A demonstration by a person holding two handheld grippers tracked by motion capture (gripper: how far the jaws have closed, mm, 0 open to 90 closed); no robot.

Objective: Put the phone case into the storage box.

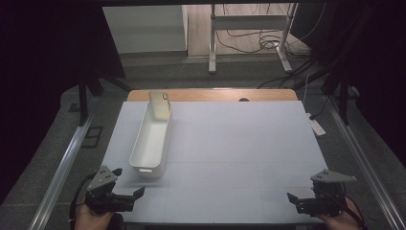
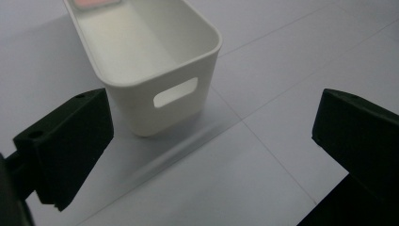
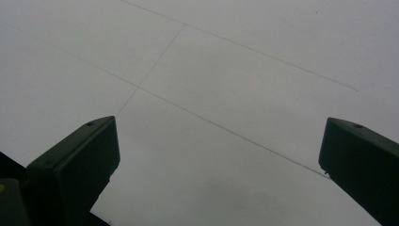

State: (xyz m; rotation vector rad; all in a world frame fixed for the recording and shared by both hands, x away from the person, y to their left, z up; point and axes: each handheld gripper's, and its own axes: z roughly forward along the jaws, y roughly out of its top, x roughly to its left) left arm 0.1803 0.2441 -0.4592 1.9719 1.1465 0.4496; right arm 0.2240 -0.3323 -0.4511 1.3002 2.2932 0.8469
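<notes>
sitting at a table [image 1: 239,143] covered by a pale bluish-white sheet with faint seam lines crossing it, a strip of wood edge showing at the far side. the room around it is pretty dark, grey floor on both sides, a metal rail running along each side of the table, and past the far edge a white stand with a tangle of cables [image 1: 268,40] on a wooden floor.

the main thing near me is a long white bin [image 1: 152,139], narrow, rounded corners, sitting on the left half of the sheet and running lengthwise away from me. its near end wall has an oval handle cutout [image 2: 175,92]. something pale yellowish [image 1: 160,105] sits at its far end, can't really tell what it is.

my left gripper [image 1: 129,183] is at the near left corner, just short of the bin's near end, jaws spread wide with nothing between them. my right gripper [image 1: 292,199] is over at the near right corner, well apart from the bin, also spread and empty over bare sheet.
</notes>
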